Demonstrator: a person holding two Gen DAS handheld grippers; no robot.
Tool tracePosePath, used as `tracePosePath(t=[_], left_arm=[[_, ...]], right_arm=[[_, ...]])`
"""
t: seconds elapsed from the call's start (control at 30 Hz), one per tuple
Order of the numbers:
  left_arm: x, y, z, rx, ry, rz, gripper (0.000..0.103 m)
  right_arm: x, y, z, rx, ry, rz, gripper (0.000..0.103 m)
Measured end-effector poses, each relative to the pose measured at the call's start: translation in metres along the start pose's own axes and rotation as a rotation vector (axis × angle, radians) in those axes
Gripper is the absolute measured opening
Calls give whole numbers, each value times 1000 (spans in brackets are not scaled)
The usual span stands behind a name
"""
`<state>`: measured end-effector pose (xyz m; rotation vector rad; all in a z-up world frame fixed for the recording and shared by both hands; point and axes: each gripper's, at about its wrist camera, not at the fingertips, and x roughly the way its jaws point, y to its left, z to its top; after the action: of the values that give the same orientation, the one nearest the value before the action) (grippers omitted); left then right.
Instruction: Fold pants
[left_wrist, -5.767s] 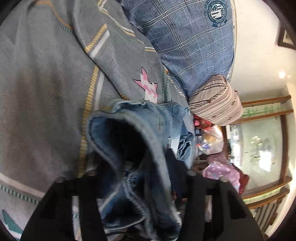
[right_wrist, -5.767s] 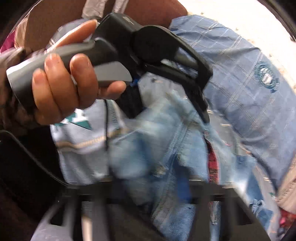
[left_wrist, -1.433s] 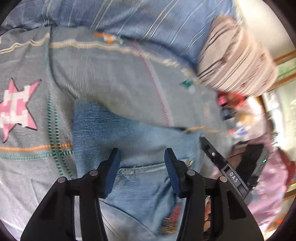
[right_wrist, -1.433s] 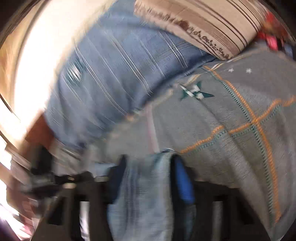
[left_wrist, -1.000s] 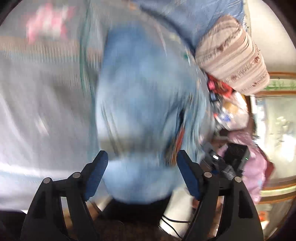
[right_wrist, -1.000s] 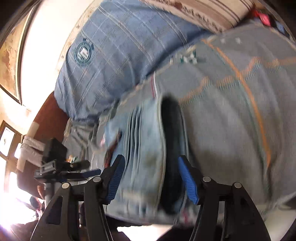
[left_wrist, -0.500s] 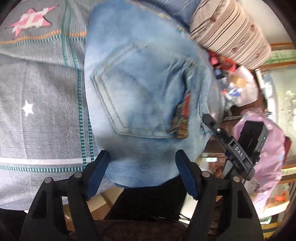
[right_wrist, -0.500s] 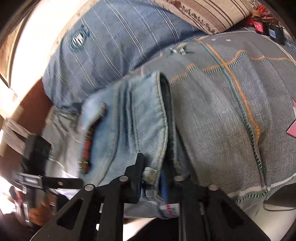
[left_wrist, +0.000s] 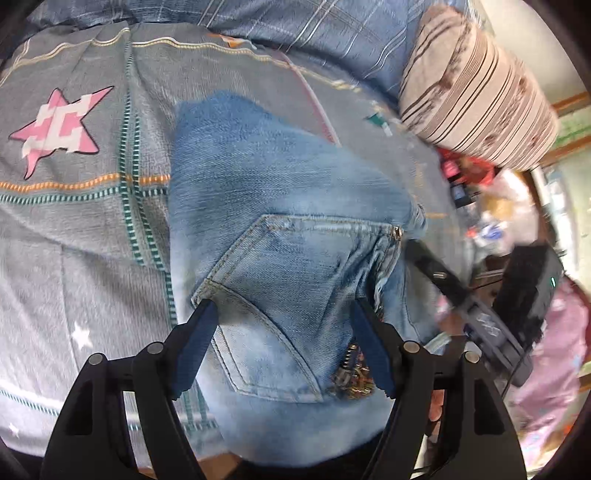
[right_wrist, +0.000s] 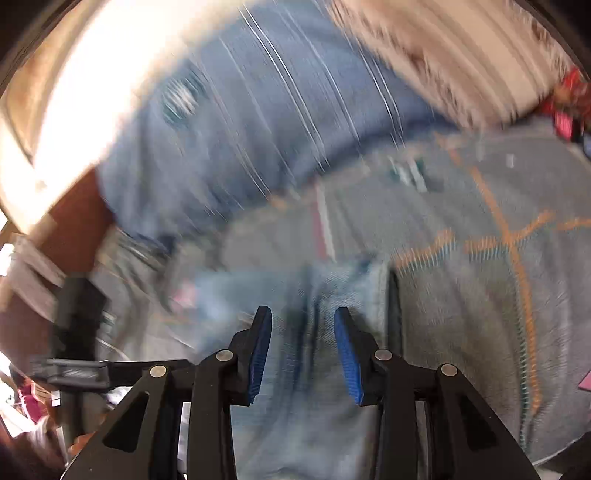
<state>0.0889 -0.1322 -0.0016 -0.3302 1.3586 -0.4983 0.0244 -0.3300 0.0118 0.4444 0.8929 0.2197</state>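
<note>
Your left gripper (left_wrist: 282, 314) sits at six o'clock in its own view with both blue pads spread wide over the jeans (left_wrist: 288, 266), gripping nothing; the denim lies flat beneath the gap and the pads stand clear on either side of the back pocket (left_wrist: 291, 295). The folded jeans lie on the grey bedspread (left_wrist: 85, 240), reaching from six o'clock up to about twelve, with a patterned patch (left_wrist: 351, 376) near your right-hand pad at five o'clock. At three to four o'clock you can see your right gripper's black body (left_wrist: 480, 317), blurred, beside the denim's edge. Beyond, at nine to ten o'clock, a pink star (left_wrist: 59, 125) is printed on the bedspread; at one to two o'clock a striped cushion (left_wrist: 476, 88) rests, and a blue checked pillow (left_wrist: 295, 22) lies across twelve. In your right wrist view, heavily blurred, your right gripper (right_wrist: 303, 328) is at six o'clock with its jaws partly apart and opening; denim (right_wrist: 299, 369) lies between the pads, but whether they touch it you cannot tell.
</note>
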Motion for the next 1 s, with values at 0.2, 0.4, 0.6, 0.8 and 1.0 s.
tracePosePath(t=[0.2, 0.4, 0.6, 0.8, 1.0], left_arm=[[-15, -16, -8, 89, -48, 104, 75], [-27, -11, -17, 136, -91, 227, 75], [-31, 1, -16, 108, -78, 251, 75], [-22, 31, -18, -29, 34, 53, 76], [-1, 40, -15, -125, 114, -106, 86]], right_arm=[[2, -14, 0, 7, 35, 35, 43], [-17, -44, -1, 104, 42, 47, 67], [-2, -65, -12, 214, 105, 125, 67], [6, -70, -12, 228, 95, 118, 73], [21, -55, -16, 168, 166, 244, 84]])
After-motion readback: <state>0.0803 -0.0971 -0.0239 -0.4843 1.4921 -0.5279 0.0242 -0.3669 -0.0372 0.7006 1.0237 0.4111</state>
